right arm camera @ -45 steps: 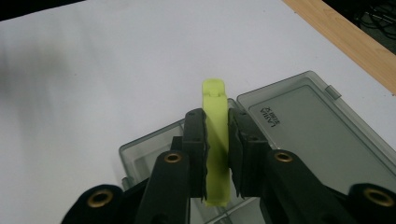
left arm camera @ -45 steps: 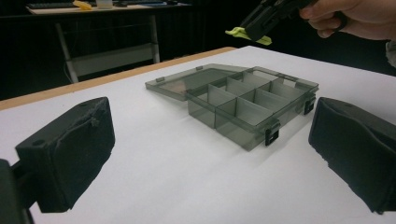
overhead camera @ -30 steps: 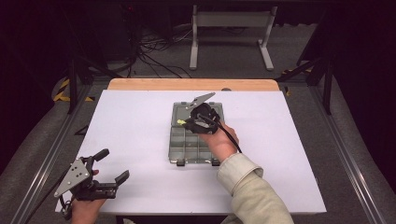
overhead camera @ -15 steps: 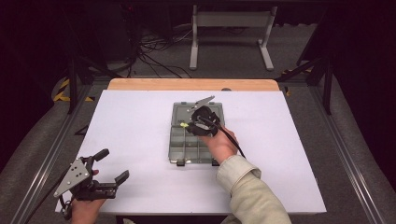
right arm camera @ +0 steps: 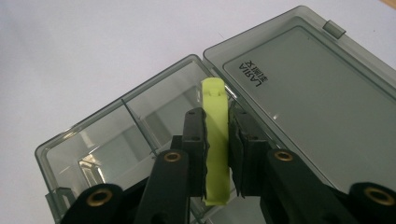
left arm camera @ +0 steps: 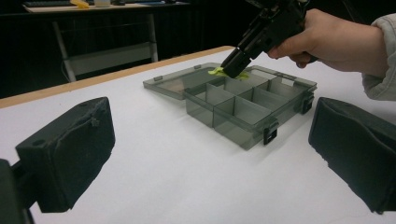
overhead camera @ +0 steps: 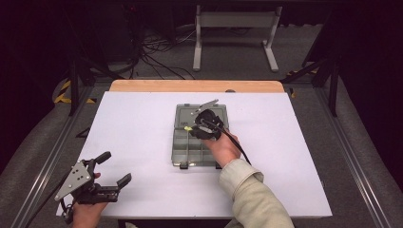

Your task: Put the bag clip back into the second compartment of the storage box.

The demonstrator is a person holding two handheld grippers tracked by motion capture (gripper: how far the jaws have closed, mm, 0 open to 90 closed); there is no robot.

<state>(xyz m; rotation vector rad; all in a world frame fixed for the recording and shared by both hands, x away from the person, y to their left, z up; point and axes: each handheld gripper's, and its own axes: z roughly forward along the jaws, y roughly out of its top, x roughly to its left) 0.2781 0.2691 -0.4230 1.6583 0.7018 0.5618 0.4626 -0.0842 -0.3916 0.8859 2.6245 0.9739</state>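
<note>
2 risks: the yellow-green strip (right arm camera: 216, 154) could slip or tip onto a divider wall if freed crooked.
Right gripper (right arm camera: 217, 140): jaws pinch the strip, tip over a compartment by the hinge.
Left gripper (overhead camera: 109, 170): jaws spread wide, holding nothing.
Organizer box (overhead camera: 183, 142): smoky clear plastic, rigid; flat lid (right arm camera: 308, 79) lies open beyond the fingertips.

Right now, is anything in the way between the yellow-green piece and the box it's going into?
Nothing visible is. The right gripper holds the yellow-green strip just over the open compartments of the grey box. The lid lies flat, out of the way.
</note>
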